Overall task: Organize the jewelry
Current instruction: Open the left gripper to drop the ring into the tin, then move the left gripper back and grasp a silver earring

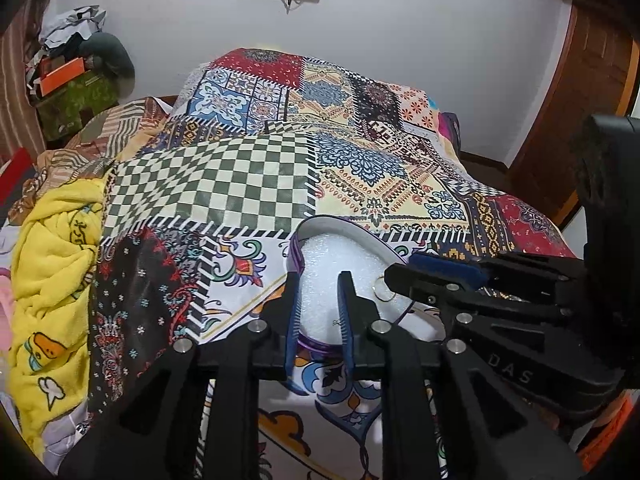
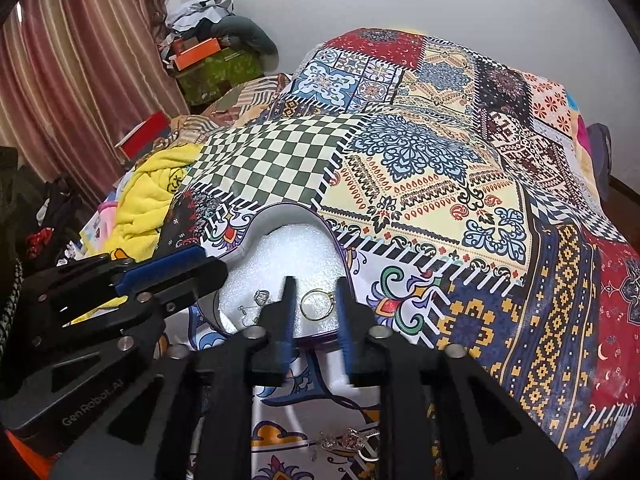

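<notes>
A purple-rimmed box (image 1: 316,347) lined with white foam (image 2: 288,248) lies on the patterned bedspread. A gold ring (image 2: 316,304) and a small silver piece (image 2: 261,297) lie on the foam. My right gripper (image 2: 314,300) is open, its fingers either side of the gold ring. My left gripper (image 1: 320,300) is open over the left part of the box, with foam between its fingers. The gold ring also shows in the left wrist view (image 1: 385,290), by the right gripper's tip. A silver jewelry piece (image 2: 348,442) lies on the bedspread below the right gripper.
The patchwork bedspread (image 1: 360,168) covers the bed. A yellow blanket (image 1: 56,264) is heaped at the left. A cluttered side table with an orange box (image 2: 198,54) stands by the curtain (image 2: 80,60). A wooden door (image 1: 580,112) is at the right.
</notes>
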